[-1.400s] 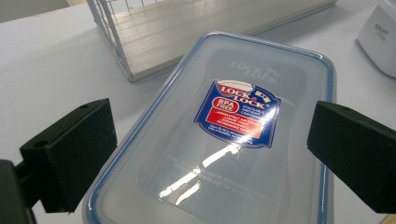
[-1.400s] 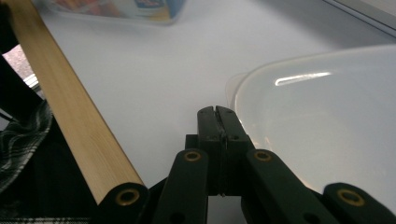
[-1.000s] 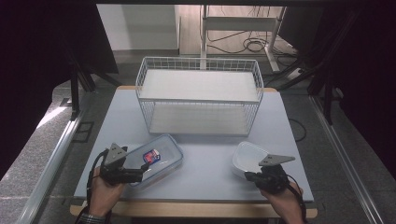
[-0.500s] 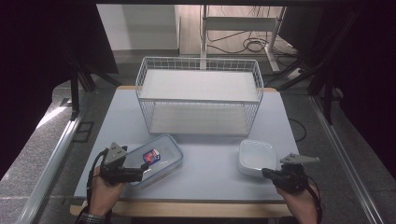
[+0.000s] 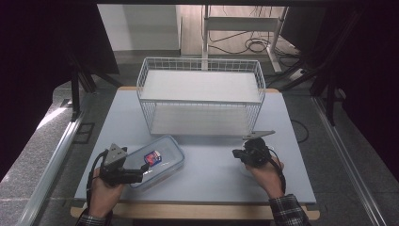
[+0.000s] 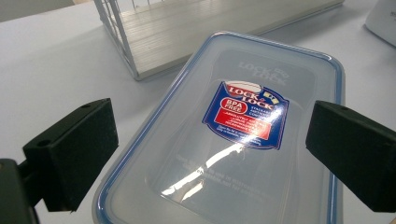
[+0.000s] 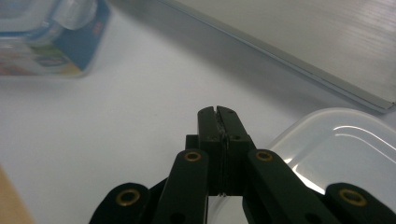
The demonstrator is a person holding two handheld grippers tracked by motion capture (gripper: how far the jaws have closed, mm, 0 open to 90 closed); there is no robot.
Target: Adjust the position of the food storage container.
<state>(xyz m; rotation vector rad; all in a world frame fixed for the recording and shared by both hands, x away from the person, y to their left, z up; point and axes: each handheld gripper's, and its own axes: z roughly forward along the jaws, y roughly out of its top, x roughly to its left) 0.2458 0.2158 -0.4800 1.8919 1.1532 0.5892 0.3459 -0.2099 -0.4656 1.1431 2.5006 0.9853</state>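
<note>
A clear food box with a blue-rimmed lid and a red and blue label [image 5: 157, 160] [image 6: 233, 140] lies at the table's front left. My left gripper [image 5: 143, 172] [image 6: 215, 149] is open, its pads [image 6: 79, 144] standing on either side of the box's near end without pressing on it. My right gripper [image 5: 236, 154] [image 7: 218, 114] is shut, its jaws pressed flat together with nothing seen between the tips. It points left, low over the table. A lidless clear tub [image 7: 336, 149] [image 5: 277, 154] lies beside and partly under it.
A white wire basket [image 5: 200, 94] [image 6: 116, 28] with a pale slatted floor [image 7: 303, 37] stands at the middle back of the grey table [image 5: 211, 165]. The wooden front edge runs along the bottom. Dark frames and cables lie beyond the table.
The right gripper set the tilted clear tub flat, drew back to the right, then swung left and forward over it. The left gripper and the lidded box have stayed put.
</note>
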